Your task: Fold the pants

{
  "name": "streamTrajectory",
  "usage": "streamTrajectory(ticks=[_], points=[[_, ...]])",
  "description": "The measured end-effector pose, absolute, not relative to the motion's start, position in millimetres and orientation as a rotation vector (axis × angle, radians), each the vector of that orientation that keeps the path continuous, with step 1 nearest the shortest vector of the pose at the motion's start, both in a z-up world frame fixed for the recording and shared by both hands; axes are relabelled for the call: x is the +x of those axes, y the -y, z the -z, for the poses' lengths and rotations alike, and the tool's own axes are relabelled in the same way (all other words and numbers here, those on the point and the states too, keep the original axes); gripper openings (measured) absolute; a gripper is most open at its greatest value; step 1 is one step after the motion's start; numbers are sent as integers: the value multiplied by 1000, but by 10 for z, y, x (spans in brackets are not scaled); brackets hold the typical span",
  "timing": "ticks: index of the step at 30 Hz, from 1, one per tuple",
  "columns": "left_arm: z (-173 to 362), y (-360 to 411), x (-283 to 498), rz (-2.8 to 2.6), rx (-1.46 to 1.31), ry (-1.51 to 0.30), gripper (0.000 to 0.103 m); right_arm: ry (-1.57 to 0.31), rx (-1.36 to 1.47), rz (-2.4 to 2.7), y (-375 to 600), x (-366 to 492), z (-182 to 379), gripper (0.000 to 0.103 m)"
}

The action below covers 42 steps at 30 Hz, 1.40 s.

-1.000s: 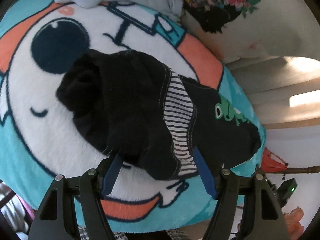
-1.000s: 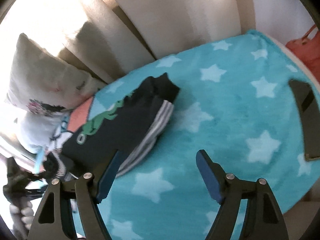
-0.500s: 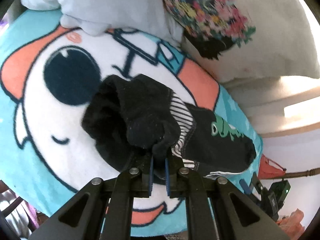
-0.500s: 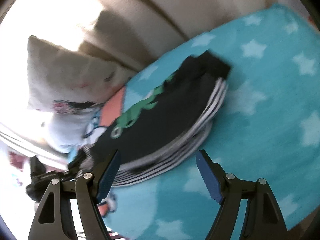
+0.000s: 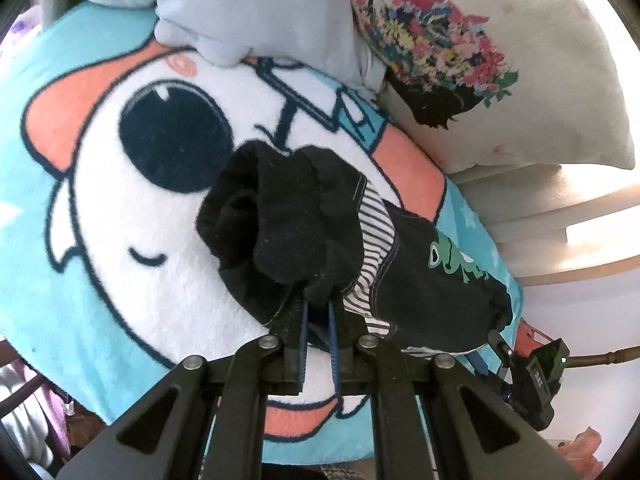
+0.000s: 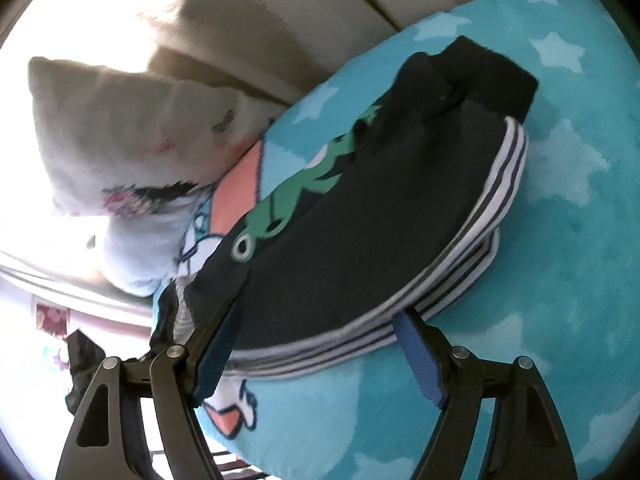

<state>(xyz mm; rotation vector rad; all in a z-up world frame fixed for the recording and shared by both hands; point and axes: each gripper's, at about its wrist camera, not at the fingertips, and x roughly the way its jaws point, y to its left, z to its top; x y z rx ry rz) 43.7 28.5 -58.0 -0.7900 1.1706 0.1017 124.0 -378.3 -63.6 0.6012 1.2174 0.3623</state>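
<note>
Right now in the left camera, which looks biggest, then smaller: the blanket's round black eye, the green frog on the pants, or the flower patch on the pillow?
1. Flower patch, biggest as it looks.
2. Round black eye, not far behind; the fisheye lens makes that gap unsure.
3. Green frog, clearly smallest.

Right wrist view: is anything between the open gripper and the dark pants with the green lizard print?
Nothing visible is. The right gripper is open, its fingers straddling the striped edge of the dark pants on the teal star blanket. The left gripper is shut on their black bunched end.
</note>
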Motion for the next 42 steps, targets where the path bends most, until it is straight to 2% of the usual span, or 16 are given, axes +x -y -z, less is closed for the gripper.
streamTrajectory(ticks=[3, 4, 6, 12, 14, 16, 17, 19, 20, 21, 22, 23, 24, 30, 35, 42], points=[[536, -340, 432, -96, -792, -1145, 9, -1222, 605, -330, 3864, 1289, 675, 80], [542, -354, 439, -98, -795, -1144, 9, -1223, 613, -324, 3889, 1301, 692, 74], [579, -369, 455, -98, -804, -1148, 9, -1231, 628, -312, 3931, 1318, 725, 70], [701, -330, 557, -87, -831, -1182, 10, -1231, 636, -294, 3984, 1341, 741, 70], [735, -316, 582, -85, -831, -1194, 16, -1232, 633, -288, 3982, 1355, 741, 70], [783, -308, 599, -99, -830, -1208, 30, -1230, 639, -285, 3983, 1363, 745, 70], [812, -308, 603, -106, -836, -1214, 31, -1229, 642, -283, 3992, 1370, 745, 70], [854, -307, 620, -110, -835, -1226, 28, -1226, 635, -283, 4005, 1379, 739, 68], [843, -298, 624, -103, -824, -1222, 19, -1225, 625, -282, 4003, 1384, 731, 66], [817, -286, 624, -95, -813, -1215, 8, -1226, 610, -284, 3995, 1391, 724, 49], [783, -281, 623, -87, -811, -1206, 8, -1234, 597, -291, 3986, 1403, 719, 22], [743, -285, 618, -81, -815, -1193, 8, -1234, 603, -294, 3990, 1406, 709, 14], [697, -294, 617, -77, -818, -1181, 8, -1230, 612, -297, 4012, 1403, 694, 11], [489, -429, 843, -82, -824, -1139, 8, -1156, 572, -336, 3994, 1582, 346, 9], [431, -612, 1307, -97, -819, -1096, 8, -1098, 491, -342, 3787, 2077, 45, 9], [682, -881, 1905, -99, -848, -1096, 11, -1109, 341, -238, 3354, 2922, 136, 9]])
